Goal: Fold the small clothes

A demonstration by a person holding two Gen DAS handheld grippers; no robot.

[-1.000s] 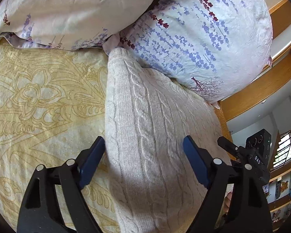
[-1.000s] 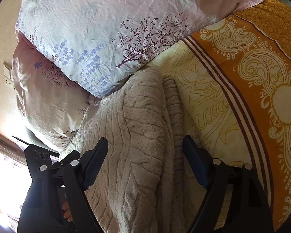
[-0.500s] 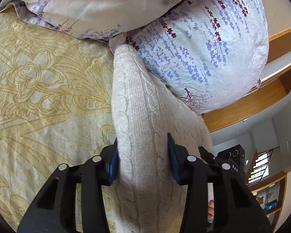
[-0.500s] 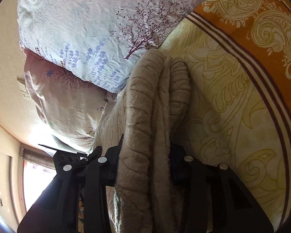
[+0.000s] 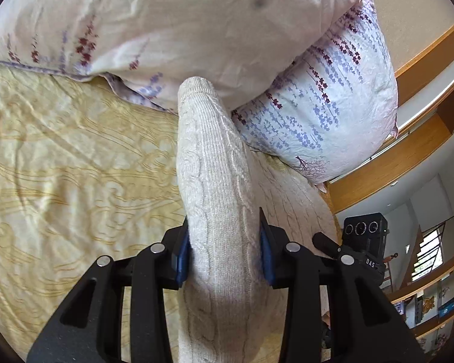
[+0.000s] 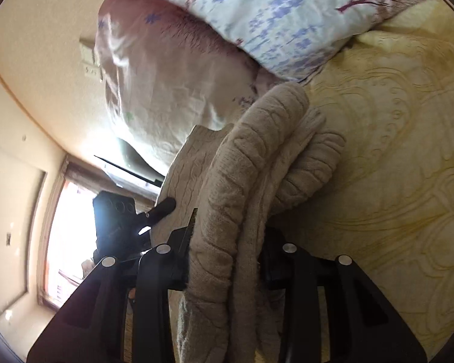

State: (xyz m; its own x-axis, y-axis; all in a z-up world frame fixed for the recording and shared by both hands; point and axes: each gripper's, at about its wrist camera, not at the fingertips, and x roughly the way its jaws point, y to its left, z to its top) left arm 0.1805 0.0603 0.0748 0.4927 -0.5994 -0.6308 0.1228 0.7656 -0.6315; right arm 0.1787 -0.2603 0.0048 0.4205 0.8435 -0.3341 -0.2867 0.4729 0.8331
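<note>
A cream cable-knit sweater point(image 5: 215, 181) lies on the yellow patterned bedspread point(image 5: 75, 181) with its far end at the pillows. My left gripper point(image 5: 224, 251) is shut on one bunched edge of it and holds that edge raised. My right gripper point(image 6: 227, 251) is shut on the other thick, doubled-over edge of the sweater point(image 6: 257, 163), also lifted off the bed. Each view shows the other gripper beside the knit: the right one in the left wrist view point(image 5: 360, 242), the left one in the right wrist view point(image 6: 121, 220).
Two floral pillows point(image 5: 317, 106) lean at the head of the bed, right behind the sweater, and show in the right wrist view point(image 6: 257, 15). A wooden headboard point(image 5: 408, 157) and shelves point(image 5: 432, 296) are to the right. A bright window point(image 6: 66, 227) is at the left.
Both grippers went from open around the sweater's edges to shut on them. They have since lifted the bunched knit and tilted up toward the pillows.
</note>
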